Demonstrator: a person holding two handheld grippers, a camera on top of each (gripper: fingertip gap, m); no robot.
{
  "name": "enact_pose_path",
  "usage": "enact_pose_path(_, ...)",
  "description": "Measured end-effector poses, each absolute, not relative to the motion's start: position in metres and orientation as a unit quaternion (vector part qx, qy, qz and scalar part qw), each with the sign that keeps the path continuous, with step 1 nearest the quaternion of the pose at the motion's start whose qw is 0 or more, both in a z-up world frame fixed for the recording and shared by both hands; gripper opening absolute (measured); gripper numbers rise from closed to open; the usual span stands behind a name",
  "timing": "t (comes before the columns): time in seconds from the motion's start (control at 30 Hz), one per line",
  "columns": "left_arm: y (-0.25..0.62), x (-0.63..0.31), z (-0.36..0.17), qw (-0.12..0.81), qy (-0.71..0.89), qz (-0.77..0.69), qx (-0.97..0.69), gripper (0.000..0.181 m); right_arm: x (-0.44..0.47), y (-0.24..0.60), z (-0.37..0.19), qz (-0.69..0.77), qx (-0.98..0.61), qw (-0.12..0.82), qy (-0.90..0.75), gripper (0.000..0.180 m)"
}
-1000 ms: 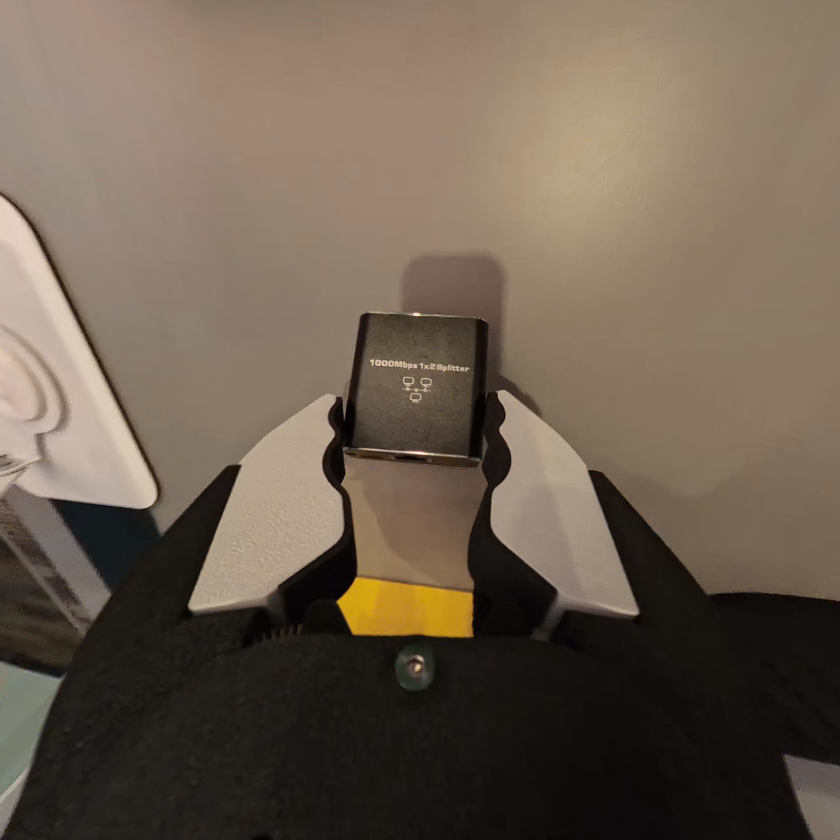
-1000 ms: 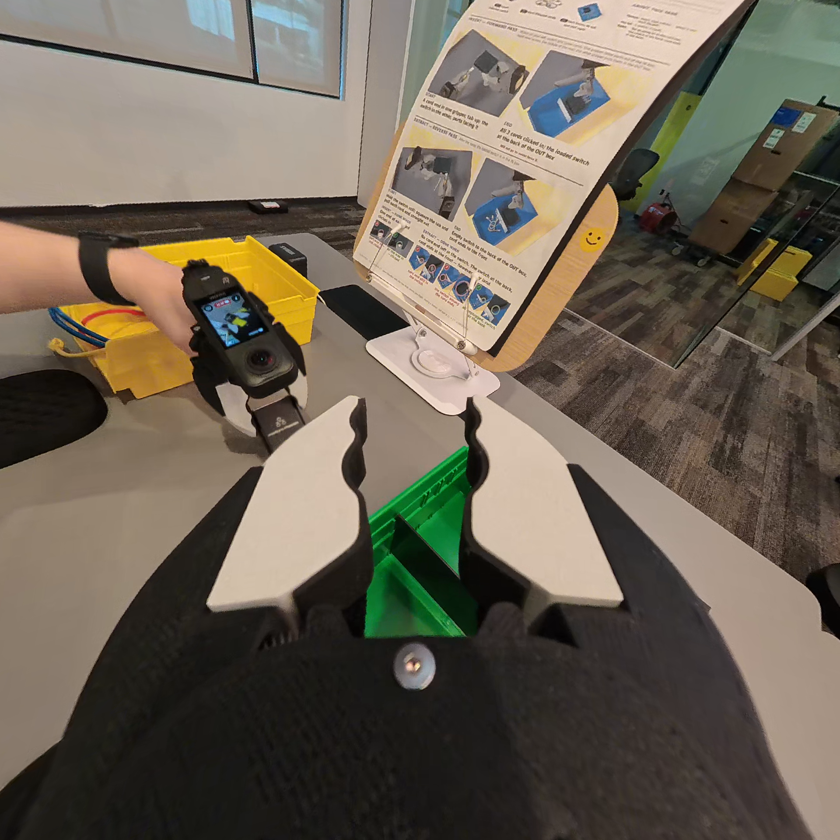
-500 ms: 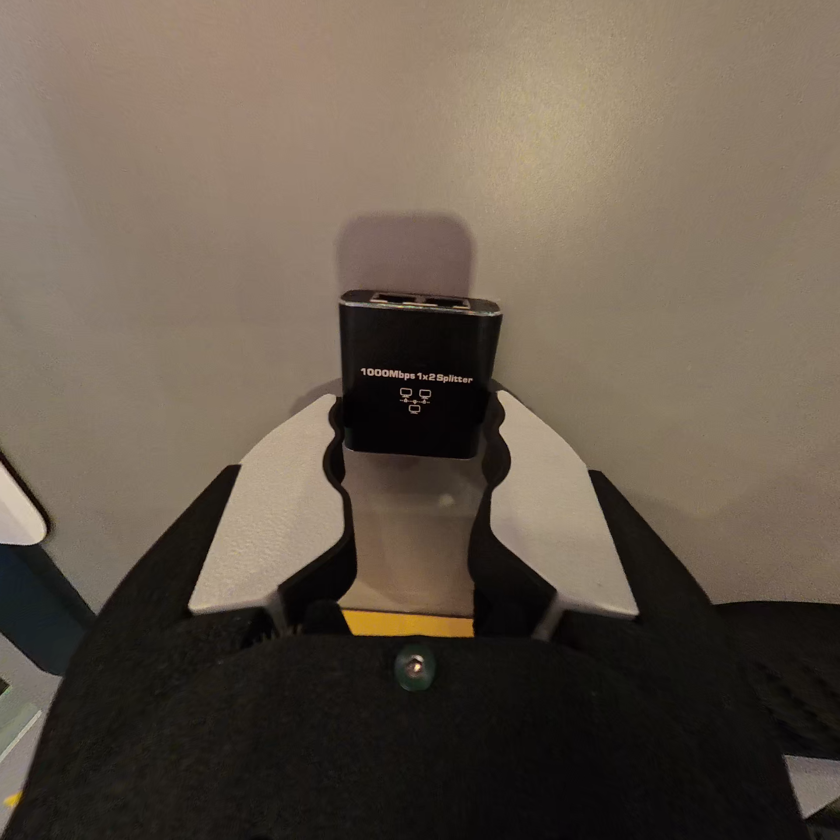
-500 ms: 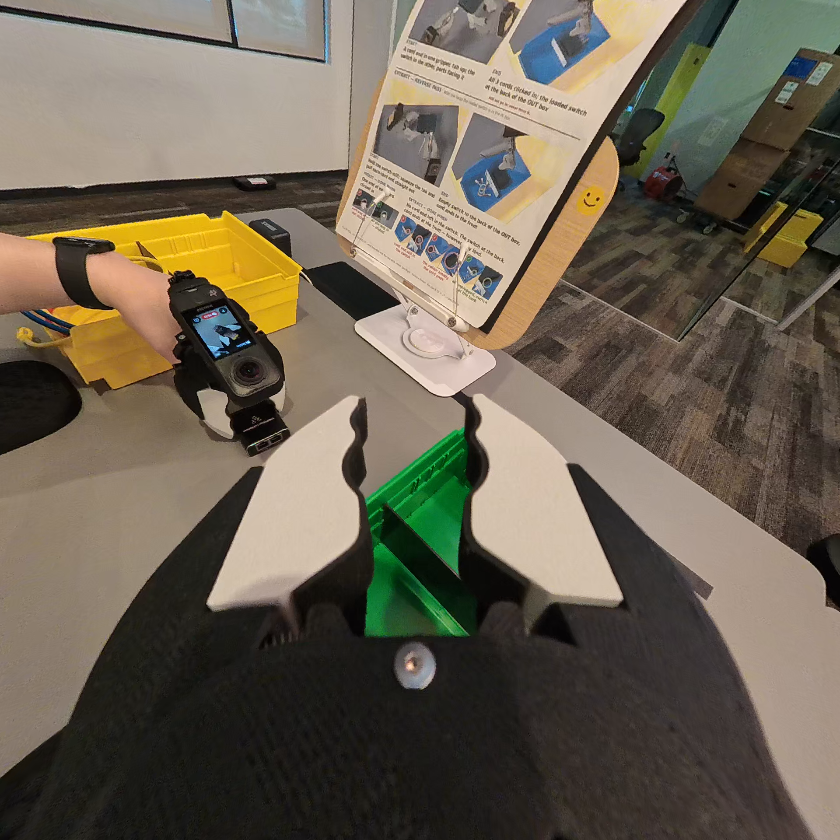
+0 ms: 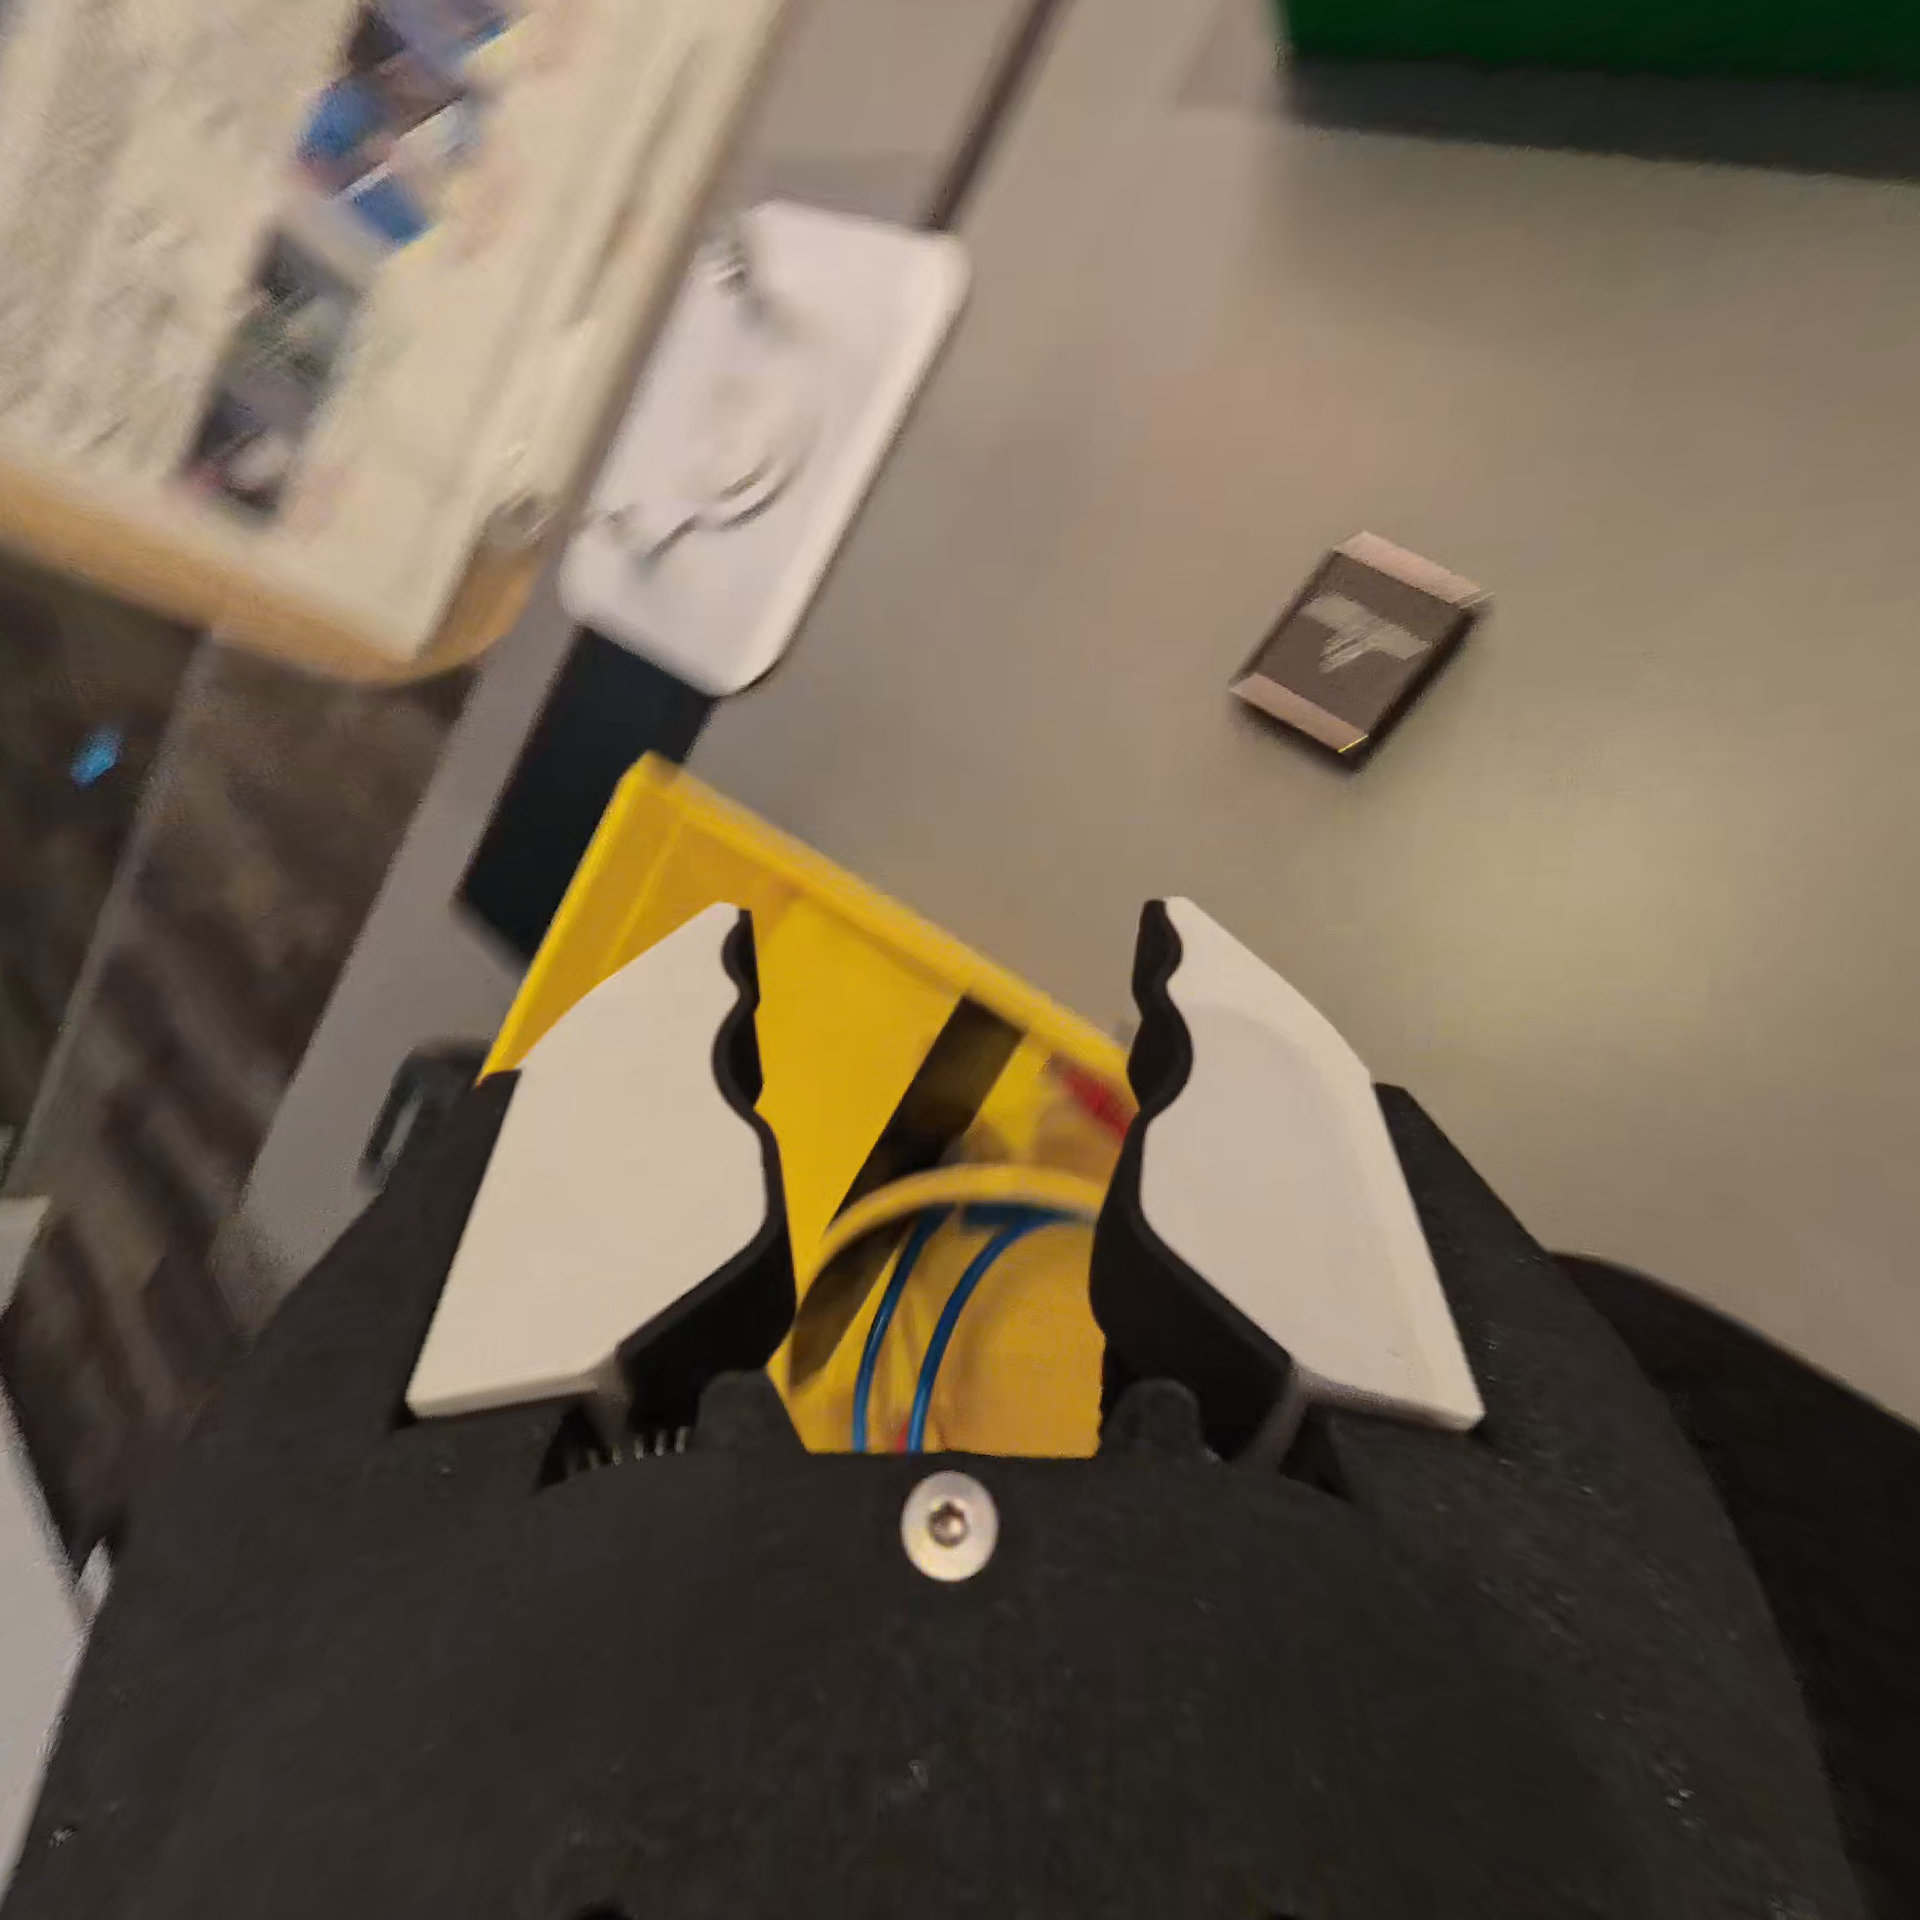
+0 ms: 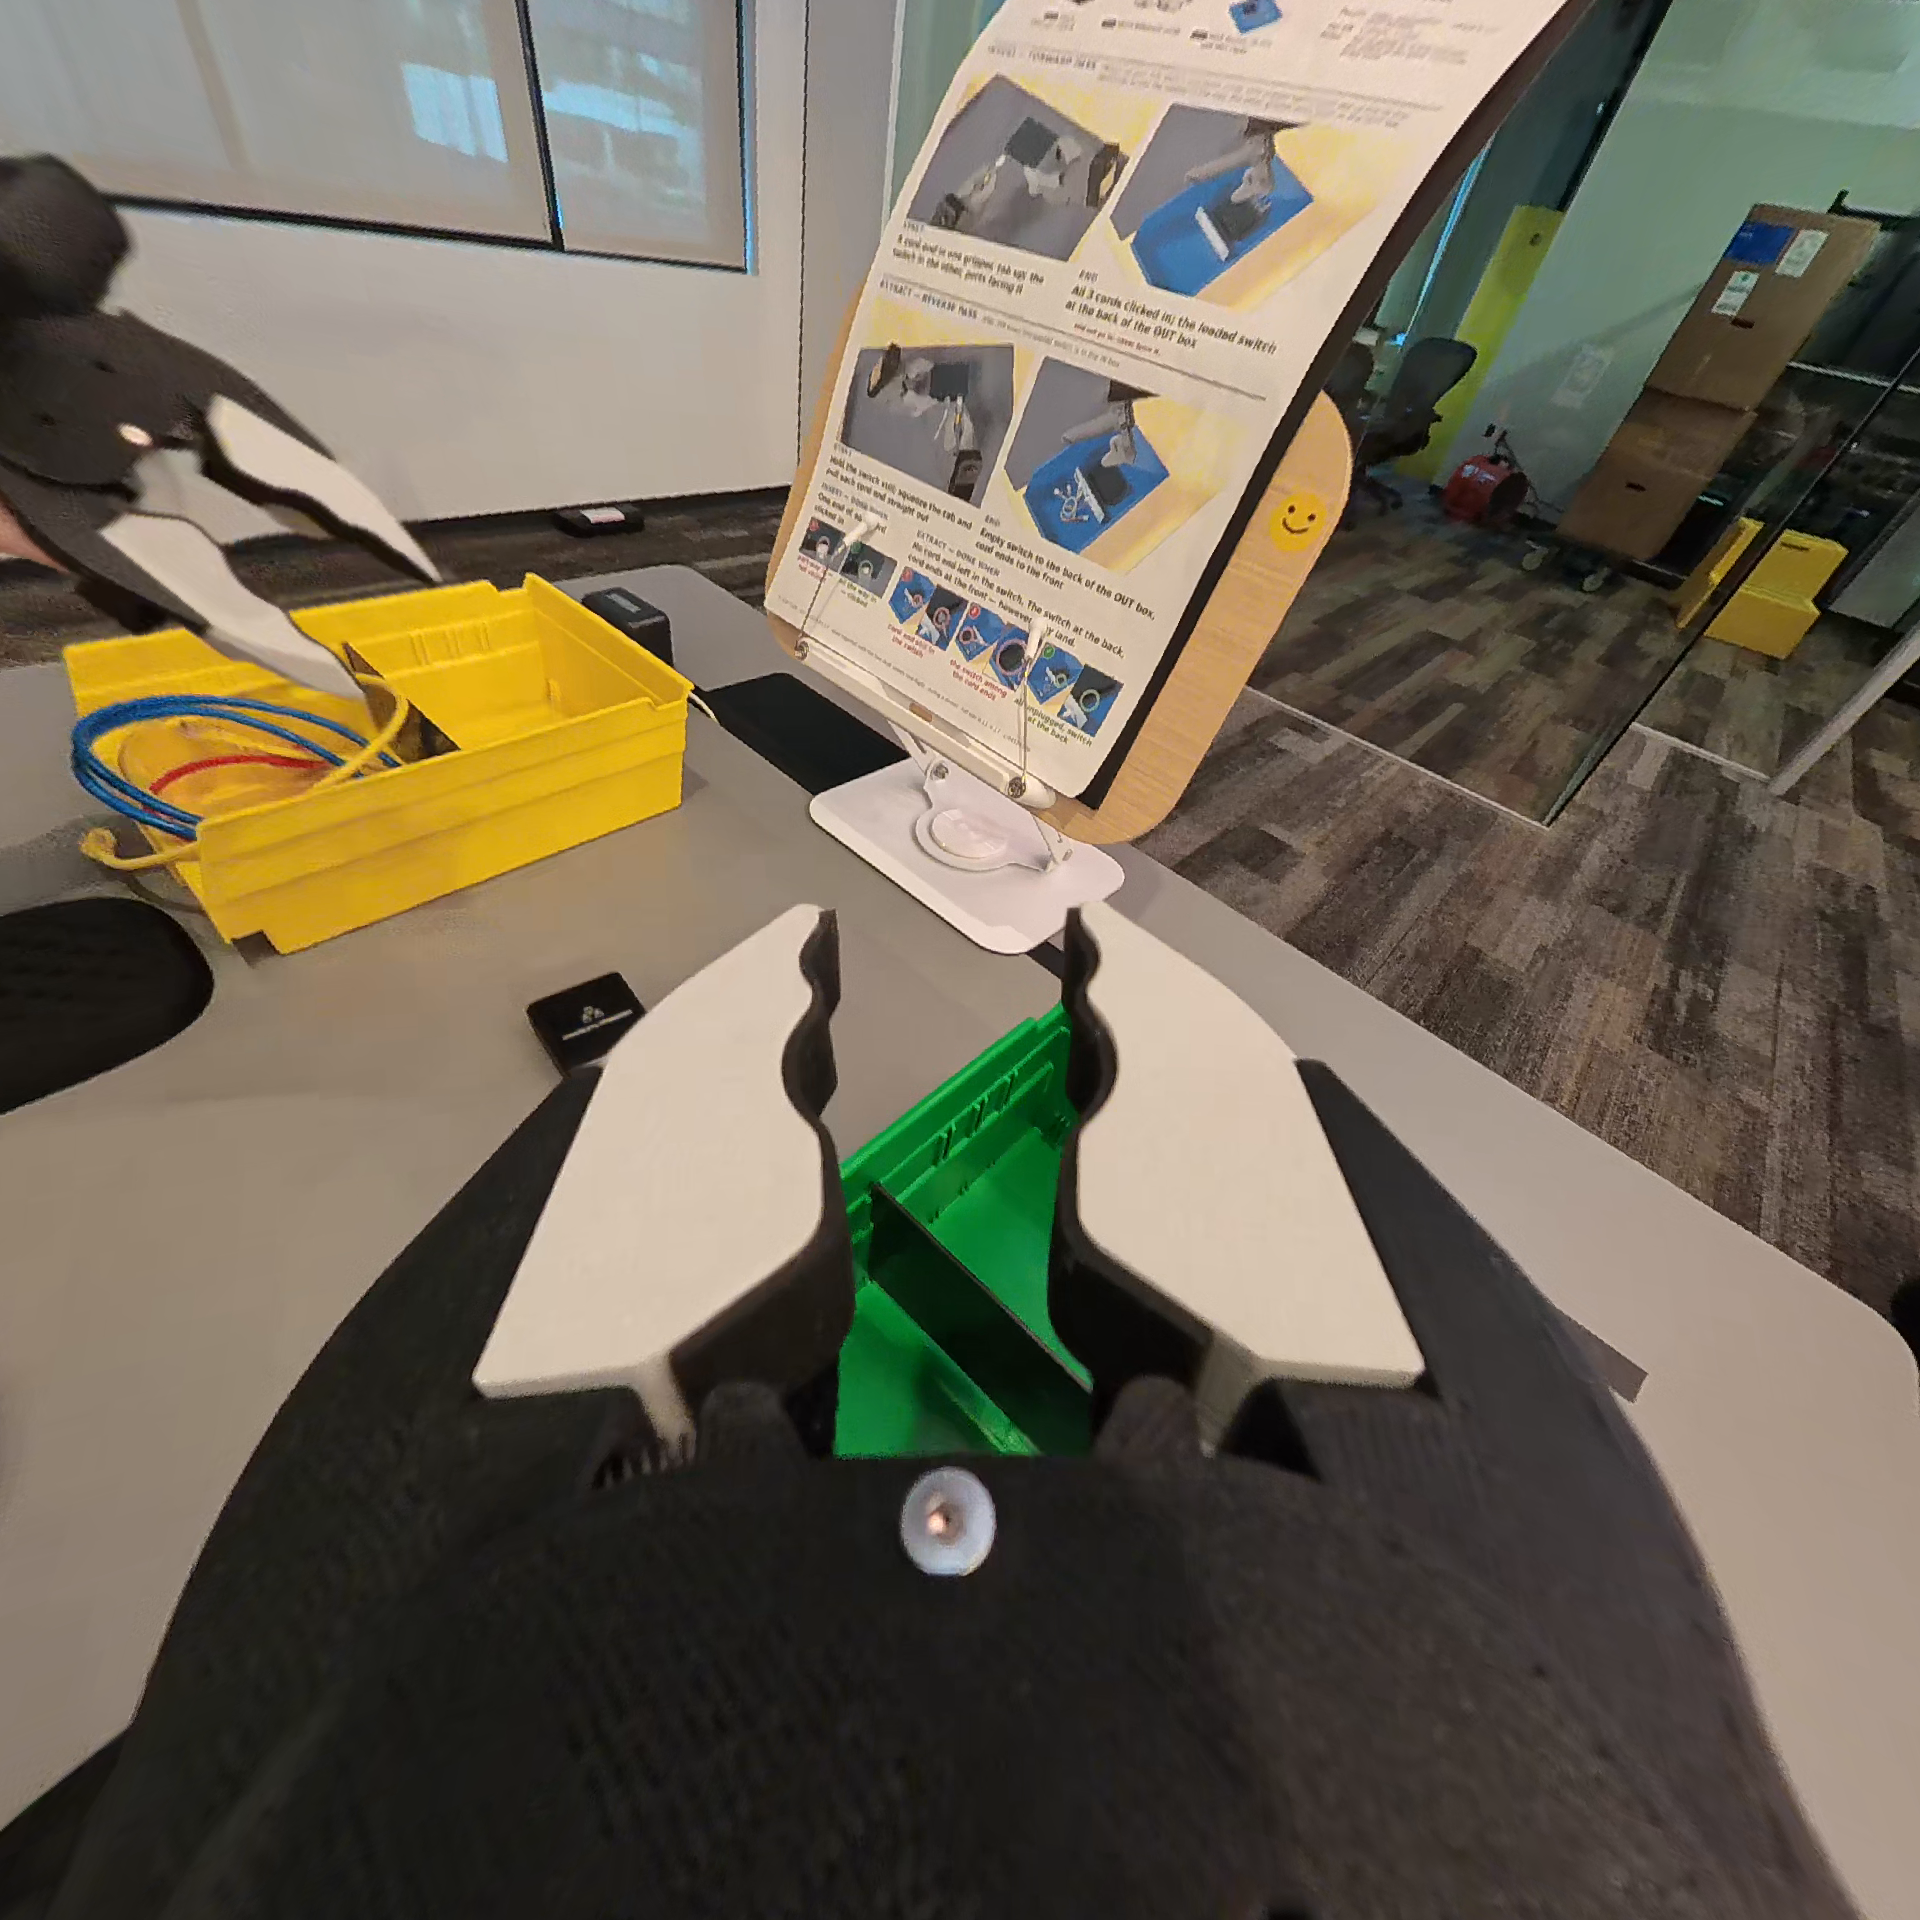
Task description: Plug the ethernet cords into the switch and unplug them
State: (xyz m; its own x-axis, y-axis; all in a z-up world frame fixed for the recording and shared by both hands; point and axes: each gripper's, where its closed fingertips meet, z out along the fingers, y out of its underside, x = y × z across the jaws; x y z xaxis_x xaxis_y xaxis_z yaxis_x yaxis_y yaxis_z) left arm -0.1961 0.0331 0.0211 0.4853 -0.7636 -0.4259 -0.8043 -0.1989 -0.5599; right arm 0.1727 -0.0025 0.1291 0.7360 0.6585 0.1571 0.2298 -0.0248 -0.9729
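The black switch (image 5: 1356,649) lies flat on the grey table, free of both grippers; it also shows in the right wrist view (image 6: 587,1018). My left gripper (image 5: 945,914) is open and empty, over the yellow bin (image 5: 831,935) that holds coiled blue cords (image 5: 935,1320), a red one and a yellow one. In the right wrist view the left gripper (image 6: 395,634) points down into the yellow bin (image 6: 447,790) beside the blue cords (image 6: 156,727). My right gripper (image 6: 951,920) is open and empty above the green bin (image 6: 966,1164).
An instruction board on a white stand (image 6: 966,852) stands at the table's far edge, also in the left wrist view (image 5: 769,436). A black pad (image 6: 83,987) lies at the left. A dark flat slab (image 6: 790,717) lies by the yellow bin. The green bin has a black divider. My right fingertips sit around 40 centimetres from my left ones. From my left tips it is roughly 20 centimetres to the black switch (image 5: 1356,649); from my right, 35 centimetres. Look for it in the right wrist view (image 6: 588,1016) too.
My left gripper has opened and let go of the switch, which now lies on the table. It has swung away to above the yellow bin. The right gripper has barely moved.
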Motion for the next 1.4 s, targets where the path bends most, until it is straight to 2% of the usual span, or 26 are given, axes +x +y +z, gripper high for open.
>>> enact_pose_path(0.07, 0.024, -0.248, 0.025, 0.402, 0.448, 0.060, -0.796, 0.067, 0.170, -0.003, 0.135, 0.182, -0.684, 0.632, -0.317, 0.043)
enact_pose_path(0.17, -0.004, -0.284, 0.005, 0.403, 0.385, 0.015, -0.830, 0.065, 0.163, -0.006, 0.150, 0.204, -0.654, 0.658, -0.313, 0.049)
enact_pose_path(0.33, -0.034, -0.279, -0.036, 0.397, 0.308, -0.090, -0.860, 0.052, 0.158, -0.006, 0.167, 0.187, -0.617, 0.705, -0.296, 0.054)
enact_pose_path(0.53, -0.028, -0.254, -0.072, 0.345, 0.284, -0.125, -0.886, 0.049, 0.149, -0.001, 0.158, 0.173, -0.633, 0.689, -0.308, 0.054)
enact_pose_path(0.67, -0.024, -0.252, -0.088, 0.311, 0.259, -0.123, -0.906, 0.033, 0.147, 0.005, 0.148, 0.143, -0.651, 0.673, -0.320, 0.053)
enact_pose_path(0.73, -0.029, -0.249, -0.096, 0.287, 0.261, -0.142, -0.911, 0.010, 0.146, 0.007, 0.144, 0.130, -0.656, 0.668, -0.327, 0.053)
enact_pose_path(0.83, -0.035, -0.246, -0.101, 0.268, 0.254, -0.172, -0.913, 0.008, 0.146, 0.009, 0.141, 0.123, -0.660, 0.663, -0.331, 0.052)
enact_pose_path(1.03, -0.041, -0.263, -0.067, 0.300, 0.218, -0.207, -0.905, 0.007, 0.151, 0.011, 0.137, 0.124, -0.663, 0.661, -0.330, 0.051)
enact_pose_path(1.27, -0.044, -0.295, 0.034, 0.422, 0.201, -0.140, -0.873, 0.008, 0.166, 0.010, 0.140, 0.134, -0.660, 0.670, -0.311, 0.050)
enact_pose_path(1.4, -0.044, -0.296, 0.066, 0.439, 0.212, -0.111, -0.866, 0.006, 0.174, 0.008, 0.139, 0.134, -0.663, 0.671, -0.303, 0.050)
